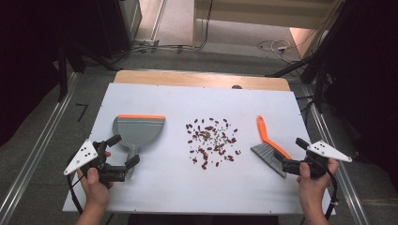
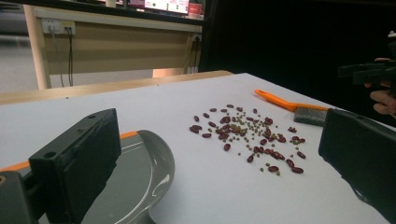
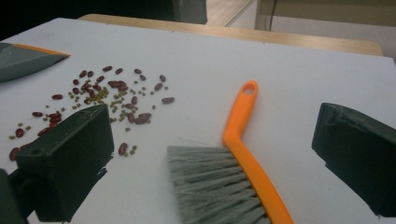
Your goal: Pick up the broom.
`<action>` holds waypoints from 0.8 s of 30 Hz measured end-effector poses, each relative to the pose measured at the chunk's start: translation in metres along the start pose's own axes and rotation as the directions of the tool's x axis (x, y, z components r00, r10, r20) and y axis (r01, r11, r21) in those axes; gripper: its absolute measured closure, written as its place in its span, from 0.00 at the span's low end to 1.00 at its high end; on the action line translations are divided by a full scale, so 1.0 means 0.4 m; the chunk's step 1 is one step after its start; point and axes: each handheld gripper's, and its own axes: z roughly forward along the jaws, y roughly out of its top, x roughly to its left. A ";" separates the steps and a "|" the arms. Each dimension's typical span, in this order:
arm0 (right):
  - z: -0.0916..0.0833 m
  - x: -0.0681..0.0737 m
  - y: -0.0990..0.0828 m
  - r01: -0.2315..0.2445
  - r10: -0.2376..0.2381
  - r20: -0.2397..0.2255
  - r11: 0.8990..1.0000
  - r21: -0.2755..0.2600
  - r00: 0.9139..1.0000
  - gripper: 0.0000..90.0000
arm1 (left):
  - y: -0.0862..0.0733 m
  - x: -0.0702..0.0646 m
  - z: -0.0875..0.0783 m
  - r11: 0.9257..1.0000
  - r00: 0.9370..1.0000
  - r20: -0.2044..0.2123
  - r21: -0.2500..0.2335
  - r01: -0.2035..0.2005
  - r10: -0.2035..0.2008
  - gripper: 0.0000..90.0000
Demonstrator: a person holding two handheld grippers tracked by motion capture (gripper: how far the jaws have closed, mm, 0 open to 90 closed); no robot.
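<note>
The high view looks forward and down on the whole white tabletop (image 1: 197,183) from above the person's side. The left gripper view sits low beside the dustpan (image 2: 135,182), facing across the scattered beans (image 2: 247,135). The right gripper view hovers close over the brush (image 3: 233,182). All three share the beans.

The tabletop (image 1: 155,187) lies bare along its near edge and across its far strip, so a hand could pass freely there. In the middle, scattered beans (image 1: 212,142) block a straight sweep from left to right. The dustpan (image 1: 137,129) takes up the left side, just beside the left tongs (image 1: 123,151). The brush (image 1: 270,147) lies at the right, close against the right tongs (image 1: 294,152).
</note>
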 end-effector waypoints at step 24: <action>0.209 -0.023 0.114 -0.015 0.009 0.021 0.964 0.266 1.000 0.00 | -0.002 -0.031 0.015 0.998 0.999 0.004 0.044 -0.047 0.047 0.00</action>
